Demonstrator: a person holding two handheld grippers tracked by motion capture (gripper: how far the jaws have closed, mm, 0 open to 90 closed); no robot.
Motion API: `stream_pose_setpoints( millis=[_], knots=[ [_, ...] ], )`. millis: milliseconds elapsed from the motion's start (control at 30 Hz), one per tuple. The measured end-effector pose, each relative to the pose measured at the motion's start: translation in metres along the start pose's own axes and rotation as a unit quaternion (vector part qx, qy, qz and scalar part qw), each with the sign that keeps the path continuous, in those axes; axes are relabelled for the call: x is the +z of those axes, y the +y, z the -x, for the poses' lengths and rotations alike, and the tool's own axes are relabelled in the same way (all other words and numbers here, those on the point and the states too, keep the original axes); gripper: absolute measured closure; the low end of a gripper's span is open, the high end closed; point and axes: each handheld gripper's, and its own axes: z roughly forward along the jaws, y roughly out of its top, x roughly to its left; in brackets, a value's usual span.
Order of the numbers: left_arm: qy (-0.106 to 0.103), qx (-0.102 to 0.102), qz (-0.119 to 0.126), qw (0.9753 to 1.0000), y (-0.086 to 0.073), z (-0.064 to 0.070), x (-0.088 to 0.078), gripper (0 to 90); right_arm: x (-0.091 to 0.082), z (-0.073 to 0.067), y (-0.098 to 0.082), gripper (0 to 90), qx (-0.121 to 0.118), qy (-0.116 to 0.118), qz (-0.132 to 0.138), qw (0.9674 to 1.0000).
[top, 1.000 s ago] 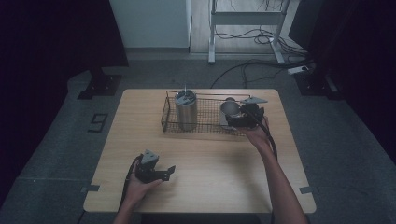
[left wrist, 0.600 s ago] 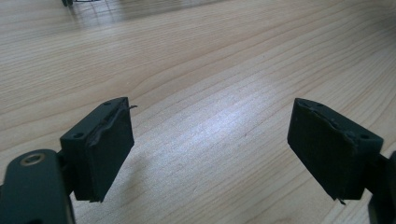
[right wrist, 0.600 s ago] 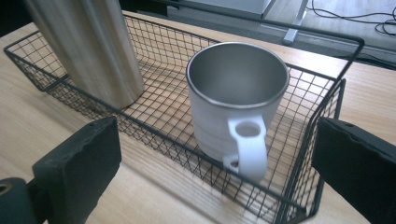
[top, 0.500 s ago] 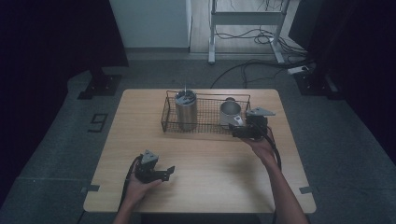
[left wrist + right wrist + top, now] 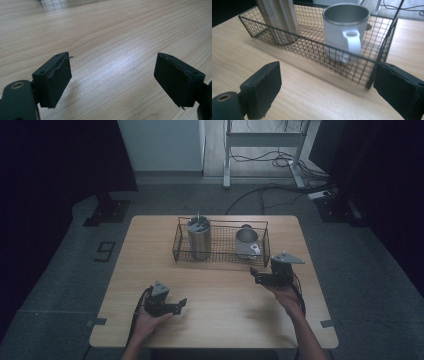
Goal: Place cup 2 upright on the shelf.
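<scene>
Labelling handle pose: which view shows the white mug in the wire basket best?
Right gripper view: the white metal-rimmed mug is close, handle facing the camera, behind the black wire basket mesh. High view shows it small, from above.

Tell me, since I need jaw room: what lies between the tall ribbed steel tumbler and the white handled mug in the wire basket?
Nothing: bare basket floor separates tumbler and mug, in the right gripper view.
</scene>
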Motion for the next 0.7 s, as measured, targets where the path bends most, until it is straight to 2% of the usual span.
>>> stream_pose_setpoints(
  millis=[333, 700],
  knots=[
    [0.002, 0.001, -0.003, 1.0000, -0.001, -0.001, -0.001, 14.6, -0.017, 0.003, -0.033, 10.2, 0.000, -0.004, -0.007, 1.0000],
    [0.005, 0.000, -0.005, 1.0000, -0.002, 0.000, 0.000, 14.6, -0.016, 0.009, -0.065, 11.7, 0.010, -0.008, -0.031, 0.9994]
  ],
)
